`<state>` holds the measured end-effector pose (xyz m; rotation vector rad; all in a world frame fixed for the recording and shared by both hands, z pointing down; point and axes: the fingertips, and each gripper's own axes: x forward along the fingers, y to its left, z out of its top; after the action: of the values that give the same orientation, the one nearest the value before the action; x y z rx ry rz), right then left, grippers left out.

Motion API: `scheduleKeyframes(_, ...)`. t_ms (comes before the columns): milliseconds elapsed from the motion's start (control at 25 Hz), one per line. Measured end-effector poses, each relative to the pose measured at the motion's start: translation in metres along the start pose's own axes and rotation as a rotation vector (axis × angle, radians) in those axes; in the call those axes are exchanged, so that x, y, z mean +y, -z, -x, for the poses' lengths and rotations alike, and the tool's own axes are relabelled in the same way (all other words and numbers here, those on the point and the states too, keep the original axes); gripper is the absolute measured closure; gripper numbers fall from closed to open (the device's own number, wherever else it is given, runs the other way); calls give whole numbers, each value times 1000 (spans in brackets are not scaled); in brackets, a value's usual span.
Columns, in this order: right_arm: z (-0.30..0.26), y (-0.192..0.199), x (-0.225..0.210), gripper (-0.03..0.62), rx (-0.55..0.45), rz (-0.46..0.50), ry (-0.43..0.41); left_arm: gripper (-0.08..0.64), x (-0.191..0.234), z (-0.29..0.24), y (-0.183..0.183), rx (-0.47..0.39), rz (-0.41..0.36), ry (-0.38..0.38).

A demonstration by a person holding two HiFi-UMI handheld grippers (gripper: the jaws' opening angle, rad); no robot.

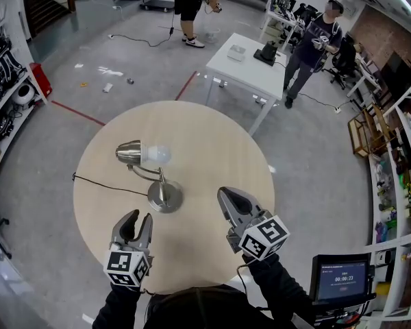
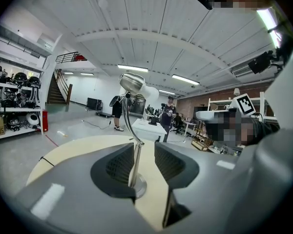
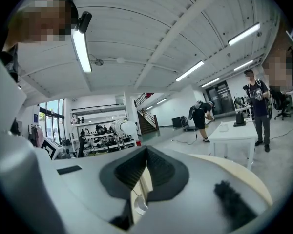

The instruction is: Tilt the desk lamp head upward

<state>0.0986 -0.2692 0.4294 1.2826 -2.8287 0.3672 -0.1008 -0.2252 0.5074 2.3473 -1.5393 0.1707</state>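
A brushed-metal desk lamp stands on the round beige table (image 1: 212, 136). Its round base (image 1: 165, 197) is near the table's middle, and its head (image 1: 129, 153) with a white bulb (image 1: 156, 155) lies about level, pointing right. My left gripper (image 1: 137, 219) hovers just short of the base with its jaws open and nothing in them. In the left gripper view the lamp stem (image 2: 135, 155) shows through the gap of the left gripper (image 2: 144, 152), beyond the pads. My right gripper (image 1: 223, 193) is shut and empty, to the right of the base. The right gripper (image 3: 146, 150) points past the bulb (image 3: 123, 128).
The lamp's black cord (image 1: 99, 182) runs left over the table edge. A white rectangular table (image 1: 250, 64) stands behind, with two people (image 1: 312, 46) nearby. Shelves line both sides, and a small screen (image 1: 339, 276) sits at lower right.
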Motion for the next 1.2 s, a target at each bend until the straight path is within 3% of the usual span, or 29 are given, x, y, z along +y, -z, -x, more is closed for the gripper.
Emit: scheduleKeyframes(1200, 9, 0, 13, 588, 12, 26, -10, 422, -4, 10, 0, 1, 1, 8)
